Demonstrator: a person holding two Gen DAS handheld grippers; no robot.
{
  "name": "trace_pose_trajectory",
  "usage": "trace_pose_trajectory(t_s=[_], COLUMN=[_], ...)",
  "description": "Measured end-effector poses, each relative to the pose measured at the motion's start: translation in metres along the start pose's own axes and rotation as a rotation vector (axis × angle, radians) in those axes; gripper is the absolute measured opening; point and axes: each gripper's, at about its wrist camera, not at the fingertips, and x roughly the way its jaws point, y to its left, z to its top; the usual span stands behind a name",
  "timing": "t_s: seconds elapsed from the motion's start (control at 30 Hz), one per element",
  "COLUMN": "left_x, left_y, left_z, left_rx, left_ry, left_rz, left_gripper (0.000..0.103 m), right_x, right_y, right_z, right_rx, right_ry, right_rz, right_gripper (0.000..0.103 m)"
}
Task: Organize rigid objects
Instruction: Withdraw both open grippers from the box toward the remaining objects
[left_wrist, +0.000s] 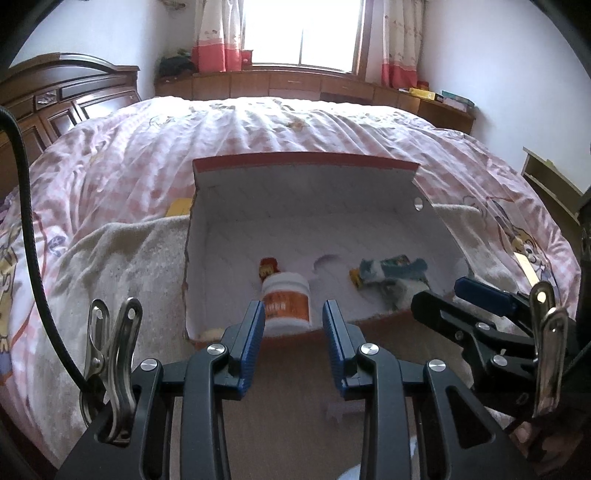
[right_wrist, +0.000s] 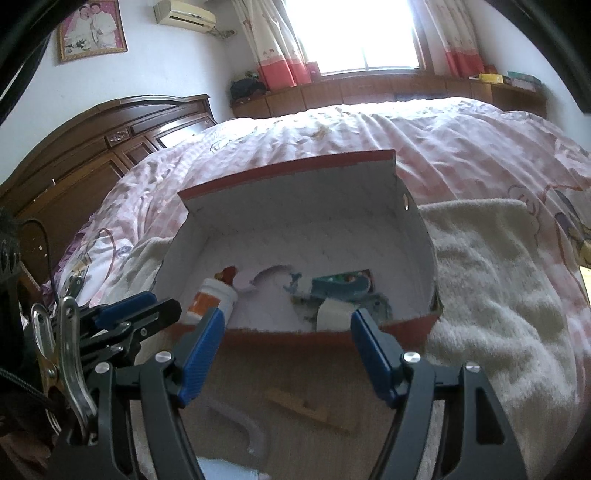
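The box is matt cardboard, white inside with red rims. The jar in it looks like smooth white plastic. A rough cream towel lies on the bed's wrinkled cloth cover. The headboard is glossy dark wood.

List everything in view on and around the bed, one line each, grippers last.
Cardboard box: one, red outside, white inside, open on the bed.
White plastic bottle with orange label: one, lying in the box, left side.
Small red and yellow item: one, behind the bottle.
Blue and green packets: a jumble, right side of the box; count unclear.
Cream fuzzy towel: one, under the box.
Pink checked quilt: one, covering the bed.
Tan wooden piece: one, in front of the box.
Dark wooden headboard: one, left.
Left gripper: blue pads, jaws apart, nothing between.
Right gripper: blue pads, wide open, empty.
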Motion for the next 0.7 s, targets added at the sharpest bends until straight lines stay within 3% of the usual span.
trace_pose_trajectory(t_s=[0.7], left_x=[-0.038], left_y=[-0.011], left_z=[-0.059], left_rx=[0.002], left_ry=[0.039], left_rz=[-0.029], left_gripper=[0.033], right_x=[-0.042], right_y=[-0.003], right_z=[-0.059], right_rx=[0.002], right_ry=[0.078], right_rz=[-0.008], right_gripper=[0.074])
